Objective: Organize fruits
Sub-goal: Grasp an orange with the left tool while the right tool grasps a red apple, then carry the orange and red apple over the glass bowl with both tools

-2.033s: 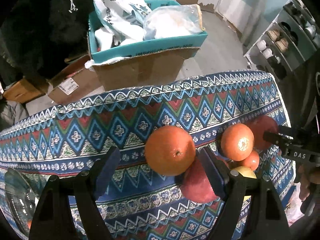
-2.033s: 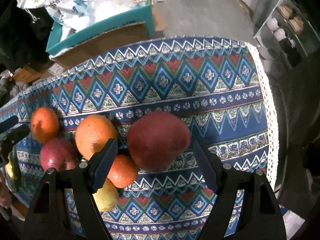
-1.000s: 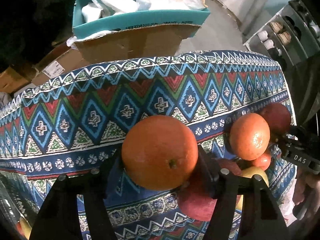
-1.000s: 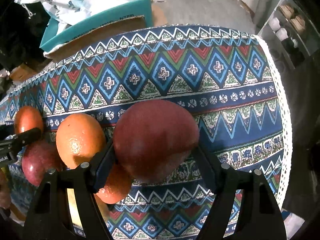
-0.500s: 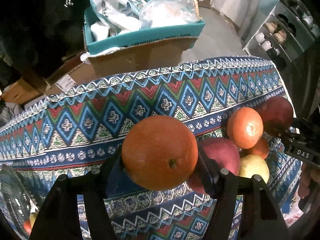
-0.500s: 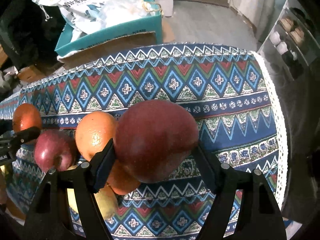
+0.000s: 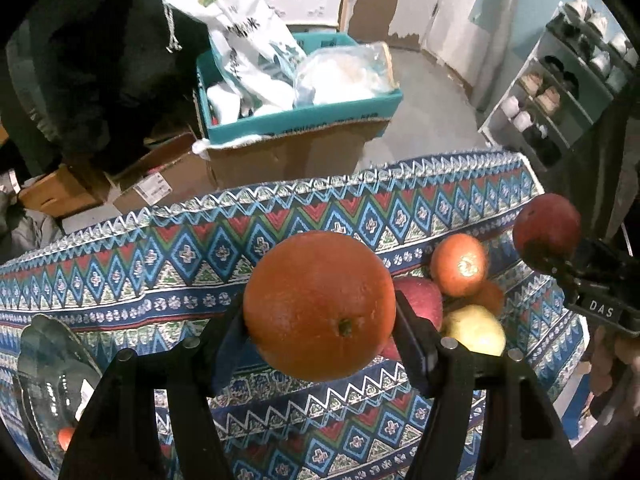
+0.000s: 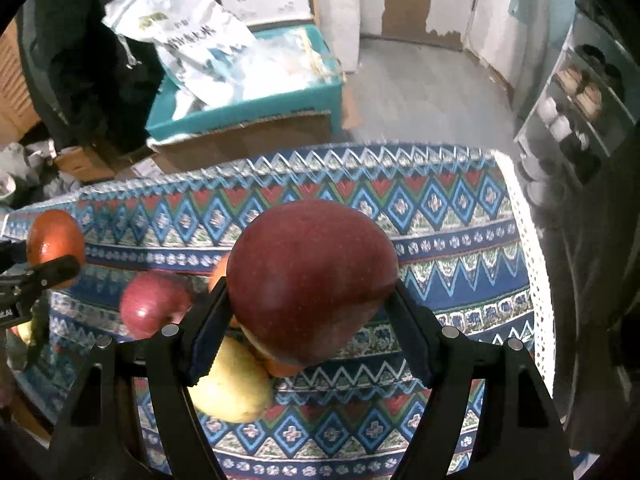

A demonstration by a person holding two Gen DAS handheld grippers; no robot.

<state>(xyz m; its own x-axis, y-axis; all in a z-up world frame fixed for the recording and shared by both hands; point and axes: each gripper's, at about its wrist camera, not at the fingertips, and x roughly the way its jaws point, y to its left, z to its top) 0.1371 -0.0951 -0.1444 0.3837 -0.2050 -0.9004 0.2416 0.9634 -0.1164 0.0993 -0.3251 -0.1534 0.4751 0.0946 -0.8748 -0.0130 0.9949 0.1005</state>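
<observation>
Left hand-held gripper (image 7: 320,322): clamped on a large orange (image 7: 319,306), one pad on each flank; lifted clear of the patterned cloth (image 7: 168,256) since a second ago, when the fruit sat low against it.
Right hand-held gripper (image 8: 312,312): holding a big dark red apple (image 8: 310,280) between its pads; likewise raised off the cloth over the same second.
Grip width: unchanged on both sides through the lift, so no sign of slipping.
Pile left behind: smaller orange (image 7: 459,265), red apple (image 7: 420,304), yellow-green fruit (image 7: 474,330) and a small orange fruit (image 7: 488,296) bunched together on the desk, between the two raised fruits.
Likely destination: clear glass dish (image 7: 48,364) at the desk's left end, with something small and orange-red already in it; contents otherwise too cut off to tell.
Meaning for task: pick-up done for two fruits at once, carry and placement not yet done; four fruits to go.
Beyond the desk: cardboard box (image 7: 296,136) with bags on the floor.
</observation>
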